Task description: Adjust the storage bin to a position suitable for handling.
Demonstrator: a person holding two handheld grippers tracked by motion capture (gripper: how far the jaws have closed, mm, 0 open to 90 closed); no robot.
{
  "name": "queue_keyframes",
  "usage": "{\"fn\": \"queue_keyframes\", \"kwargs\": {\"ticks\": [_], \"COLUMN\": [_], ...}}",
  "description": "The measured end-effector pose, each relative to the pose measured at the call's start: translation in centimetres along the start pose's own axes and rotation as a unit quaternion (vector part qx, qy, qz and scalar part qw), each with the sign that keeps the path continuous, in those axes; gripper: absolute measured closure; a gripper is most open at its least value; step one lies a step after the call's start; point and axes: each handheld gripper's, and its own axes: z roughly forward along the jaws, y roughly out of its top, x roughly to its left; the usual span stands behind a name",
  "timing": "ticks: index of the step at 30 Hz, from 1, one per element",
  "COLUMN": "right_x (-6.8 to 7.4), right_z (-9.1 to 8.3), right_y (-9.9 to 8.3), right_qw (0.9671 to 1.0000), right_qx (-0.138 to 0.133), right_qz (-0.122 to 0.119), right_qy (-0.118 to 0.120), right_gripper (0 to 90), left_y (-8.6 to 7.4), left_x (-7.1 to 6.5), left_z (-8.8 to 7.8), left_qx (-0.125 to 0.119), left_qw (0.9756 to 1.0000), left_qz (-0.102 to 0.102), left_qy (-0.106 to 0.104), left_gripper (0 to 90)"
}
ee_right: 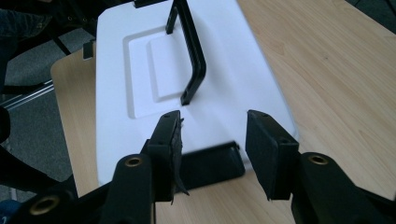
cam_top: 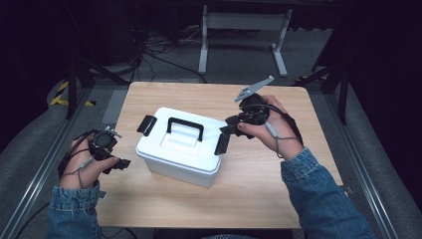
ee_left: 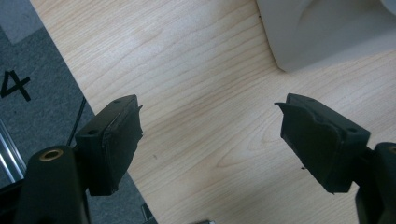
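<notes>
High view: a white lidded storage box (cam_top: 178,148) with a black carry handle (cam_top: 185,127) sits on the wooden desk (cam_top: 259,194), between the two tongs. The left tongs (cam_top: 121,164) hang at the desk's left edge, just beside the box's near left corner but apart from it; the left hand (cam_top: 88,162) wraps their body, with a denim sleeve (cam_top: 72,209) behind. The right tongs (cam_top: 230,126) reach in from the box's right side, tips just above the black latch (cam_top: 222,143) on that end, which stands flipped outward. A second latch (cam_top: 147,125) on the far end from the right tongs is also flipped out. The right hand (cam_top: 271,130) grips the tool, and its grey three-cornered plate (cam_top: 254,88) tilts upward.

In the left gripper view, the left tongs (ee_left: 210,135) are spread wide with nothing between them but bare wood; the box's rounded corner (ee_left: 327,32) lies ahead and to one side (a dark floor mat shows past the desk edge, beyond the other jaw).

In the right gripper view, the right tongs (ee_right: 212,140) are released, jaws parted over the box lid (ee_right: 187,74). The black latch (ee_right: 210,165) lies across just beneath them; whether either jaw touches it I cannot tell. The handle (ee_right: 191,51) stands upright straight ahead.
</notes>
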Motion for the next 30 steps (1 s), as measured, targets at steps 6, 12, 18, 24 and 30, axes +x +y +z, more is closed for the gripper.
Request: {"fn": "queue_keyframes", "kwargs": {"ticks": [6, 12, 18, 24, 30], "right_x": [0.2, 0.1, 0.3, 0.6, 0.9], "right_z": [3.0, 5.6, 7.2, 8.3, 8.8], "right_y": [1.7, 2.4, 2.9, 3.3, 3.4], "right_qw": [0.9998, 0.9991, 0.9985, 0.9981, 0.9976], "right_qx": [0.017, 0.034, 0.044, 0.052, 0.059], "right_qz": [-0.009, -0.013, -0.019, -0.022, -0.029], "right_qy": [0.009, 0.021, 0.025, 0.025, 0.022], "right_gripper": [57.1, 58.2, 61.5, 66.1, 72.1], "left_y": [-0.1, 0.0, 0.1, 0.2, 0.4], "left_x": [0.0, 0.1, 0.0, -0.1, -0.2], "left_z": [-0.1, 0.0, 0.1, 0.2, 0.3], "left_qx": [-0.008, -0.006, -0.006, -0.006, -0.004], "left_qw": [0.9999, 0.9999, 1.0, 1.0, 1.0], "left_qz": [-0.007, -0.009, -0.004, -0.005, 0.001], "left_qy": [0.003, 0.001, 0.0, -0.002, -0.002], "left_gripper": [22.2, 22.6, 22.7, 22.8, 22.8]}}
